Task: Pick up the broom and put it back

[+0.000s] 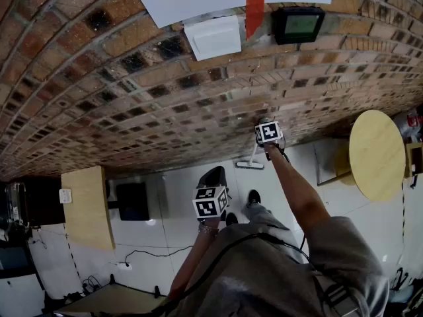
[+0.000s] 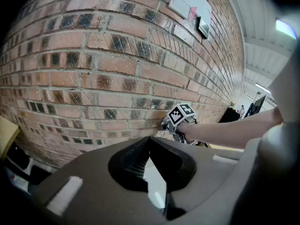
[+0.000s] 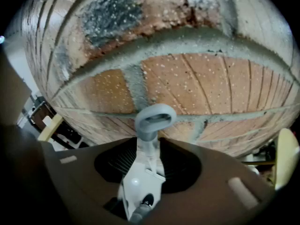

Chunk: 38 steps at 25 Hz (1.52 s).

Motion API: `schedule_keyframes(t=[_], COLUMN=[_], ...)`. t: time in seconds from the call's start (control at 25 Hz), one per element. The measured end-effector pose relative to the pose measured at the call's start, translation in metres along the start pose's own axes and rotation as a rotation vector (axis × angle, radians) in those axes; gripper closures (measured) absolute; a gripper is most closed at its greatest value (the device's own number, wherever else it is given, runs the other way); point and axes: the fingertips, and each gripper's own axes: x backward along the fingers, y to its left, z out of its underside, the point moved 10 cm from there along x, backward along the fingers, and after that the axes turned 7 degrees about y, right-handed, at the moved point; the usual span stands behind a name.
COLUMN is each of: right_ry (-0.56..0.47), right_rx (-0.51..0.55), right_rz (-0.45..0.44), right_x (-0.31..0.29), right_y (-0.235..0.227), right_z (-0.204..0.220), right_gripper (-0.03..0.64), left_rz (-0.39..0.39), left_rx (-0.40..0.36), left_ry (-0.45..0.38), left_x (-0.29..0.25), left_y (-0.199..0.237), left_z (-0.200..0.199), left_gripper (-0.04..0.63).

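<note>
Right claw (image 3: pixel 149 146) clamping broom handle (image 3: pixel 154 118), loop end near brick wall (image 3: pixel 197 74)

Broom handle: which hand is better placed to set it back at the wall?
Right: the right gripper grips the broom close against the brick wall; the left gripper is shut on nothing.

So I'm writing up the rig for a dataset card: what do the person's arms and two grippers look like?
The left gripper and right gripper each have a grey-brown moulded body with black ribbed fingers and carry a white cube printed with black square markers. The arms are bare below the short sleeves of a grey shirt; a black cable runs over it.
</note>
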Motion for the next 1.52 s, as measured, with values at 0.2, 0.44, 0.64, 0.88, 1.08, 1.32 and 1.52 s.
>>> schedule_keyframes(t=[0.2, 0.44, 0.64, 0.88, 1.08, 1.32, 1.52], right_ry=[-0.029, -0.080, -0.113, -0.208, -0.334, -0.392, -0.352], right_rx=[-0.041, 0.005, 0.029, 0.065, 0.083, 0.031, -0.005], right_rz=[0.079, 0.062, 0.064, 0.102, 0.116, 0.114, 0.065], right_x=[0.001, 0.012, 0.035, 0.091, 0.159, 0.223, 0.240], right_y=[-0.006, 0.002, 0.022, 0.065, 0.116, 0.159, 0.177], right_z=[-0.001, 0.018, 0.048, 0.084, 0.106, 0.128, 0.152], right_gripper=[0.518, 0.522, 0.523, 0.525, 0.525, 0.523, 0.523], left_rz=[0.003, 0.036, 0.067, 0.108, 0.153, 0.194, 0.186], left_rx=[0.010, -0.016, -0.047, -0.088, -0.119, -0.143, -0.188], left_ry=[0.002, -0.007, -0.015, -0.037, -0.058, -0.064, -0.057], left_x=[-0.013, -0.015, -0.006, 0.023, 0.052, 0.072, 0.080], left_y=[0.007, 0.005, 0.005, 0.009, 0.011, -0.001, -0.022], left_z=[-0.008, -0.014, -0.008, 0.012, 0.034, 0.056, 0.060], left_gripper=[0.627, 0.627, 0.627, 0.627, 0.627, 0.624, 0.624])
